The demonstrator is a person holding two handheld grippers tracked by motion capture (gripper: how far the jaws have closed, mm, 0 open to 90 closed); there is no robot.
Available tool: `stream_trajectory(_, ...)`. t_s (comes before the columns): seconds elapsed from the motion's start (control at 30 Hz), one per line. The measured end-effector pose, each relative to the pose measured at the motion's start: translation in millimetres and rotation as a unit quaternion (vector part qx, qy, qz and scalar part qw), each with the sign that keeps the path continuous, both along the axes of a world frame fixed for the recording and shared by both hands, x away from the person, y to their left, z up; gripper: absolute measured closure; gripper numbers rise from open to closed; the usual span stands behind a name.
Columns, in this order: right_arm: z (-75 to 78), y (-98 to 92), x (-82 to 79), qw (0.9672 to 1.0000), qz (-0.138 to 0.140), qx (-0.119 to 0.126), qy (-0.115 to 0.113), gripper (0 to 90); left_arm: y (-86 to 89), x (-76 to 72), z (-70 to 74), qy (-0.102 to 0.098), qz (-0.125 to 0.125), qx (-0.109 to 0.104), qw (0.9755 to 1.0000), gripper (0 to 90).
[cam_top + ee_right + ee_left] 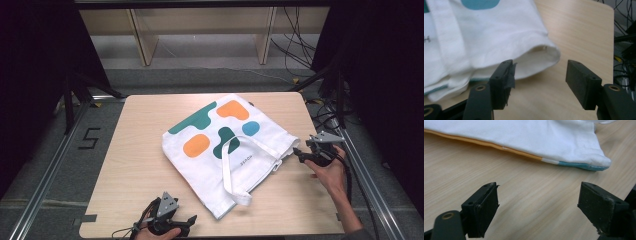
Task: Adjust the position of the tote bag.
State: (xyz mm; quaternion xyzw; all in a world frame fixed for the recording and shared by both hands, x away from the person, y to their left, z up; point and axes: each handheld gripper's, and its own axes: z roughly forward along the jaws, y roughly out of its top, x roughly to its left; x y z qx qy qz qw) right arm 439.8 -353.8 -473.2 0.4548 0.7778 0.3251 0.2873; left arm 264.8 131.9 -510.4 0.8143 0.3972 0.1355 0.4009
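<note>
White tote bag (227, 150) lies centre on the tabletop (135, 165) — left tongs (191, 220) bottom, right tongs (297, 151) at the bag's right edge, both released, nothing between.

We hold our left gripper (192, 219) low with jaws spread wide; our right gripper (296, 151) also has parted jaws, gripping nothing.

Two black tools in view: the left tool (192, 220) carries a grey three-cornered plate on top, and so does the right tool (298, 152), with a black cable trailing back along the forearm. Up close, blocky matte-black jaw pads, scuffed and dusty, brass-coloured rivets at the pivots, small screw holes, torn tape on one pad.
</note>
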Motion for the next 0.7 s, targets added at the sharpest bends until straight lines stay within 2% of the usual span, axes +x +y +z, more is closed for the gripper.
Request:
stream_trajectory(0.03,-0.5,-1.1,4.5,0.9998,0.009,-0.017,0.002,43.8,0.2,0.0,0.2,0.001,0.000,0.001,1.0000,15.5)
stream_trajectory(0.07,-2.2,0.6,8.5,0.9999,-0.001,-0.008,0.007,44.5,0.1,-0.6,0.2,0.001,-0.001,-0.005,1.0000,15.4)
stream_trajectory(0.1,-1.8,-1.1,12.1,0.9999,-0.003,-0.007,0.012,44.8,0.8,-0.1,0.1,0.001,0.000,0.000,1.0000,15.4)
stream_trajectory(0.17,-4.5,-1.4,20.2,0.9999,-0.002,0.010,0.013,45.1,1.8,-0.4,1.9,0.009,-0.002,0.002,1.0000,15.4)
stream_trajectory(0.2,-3.6,-2.1,22.1,0.9996,-0.009,0.003,0.028,46.1,1.4,-0.2,1.6,0.009,-0.002,-0.002,1.0000,15.4)
stream_trajectory(0.23,-5.3,-4.1,27.8,0.9997,0.001,-0.016,0.020,48.2,1.3,-0.1,1.4,0.009,-0.002,-0.003,1.0000,15.4)
stream_trajectory(0.3,-7.7,1.2,32.5,0.9995,0.009,-0.001,0.029,53.5,1.1,0.0,1.0,0.010,-0.004,-0.001,0.9999,15.3)
stream_trajectory(0.33,-9.3,1.1,35.8,0.9996,0.018,-0.004,0.019,58.6,0.4,0.0,0.5,0.009,-0.001,-0.004,0.9999,15.3)
stream_trajectory(0.37,-10.4,2.5,36.8,0.9995,0.021,0.009,0.022,64.9,0.9,0.2,0.7,0.009,-0.002,0.000,1.0000,15.3)
stream_trajectory(0.4,-10.2,3.4,36.9,0.9992,0.022,0.008,0.034,68.3,1.5,0.2,1.1,0.009,-0.005,0.002,0.9999,15.3)
stream_trajectory(0.43,-12.4,3.7,38.6,0.9993,0.029,-0.006,0.020,74.3,1.8,0.2,1.2,0.009,-0.007,0.004,0.9999,15.3)
stream_trajectory(0.47,-11.4,3.5,36.8,0.9992,0.029,-0.008,0.027,78.5,1.6,0.2,1.2,0.009,-0.006,0.005,0.9999,15.3)
stream_trajectory(0.5,-11.6,0.9,36.5,0.9992,0.032,-0.010,0.022,82.4,1.0,-0.3,1.0,0.010,-0.006,-0.002,0.9999,15.3)
stream_trajectory(0.57,-11.8,-1.5,36.3,0.9990,0.040,-0.004,0.019,82.5,0.4,-0.7,1.3,0.012,-0.007,-0.005,0.9999,15.3)
stream_trajectory(0.6,-10.3,-3.2,31.6,0.9988,0.040,0.022,0.020,82.8,0.5,-0.7,1.5,0.010,-0.007,-0.001,0.9999,15.3)
stream_trajectory(0.63,-10.0,-3.1,29.6,0.9981,0.045,0.032,0.026,82.9,0.3,-1.2,1.8,0.009,-0.008,-0.004,0.9999,15.3)
stream_trajectory(0.67,-8.4,-2.7,25.1,0.9982,0.041,0.029,0.033,82.9,0.2,-1.6,1.9,0.007,-0.005,-0.005,0.9999,15.3)
stream_trajectory(0.7,-9.4,-1.9,21.4,0.9980,0.046,0.031,0.030,82.9,-0.1,-1.9,1.7,0.001,-0.005,-0.009,0.9999,15.3)
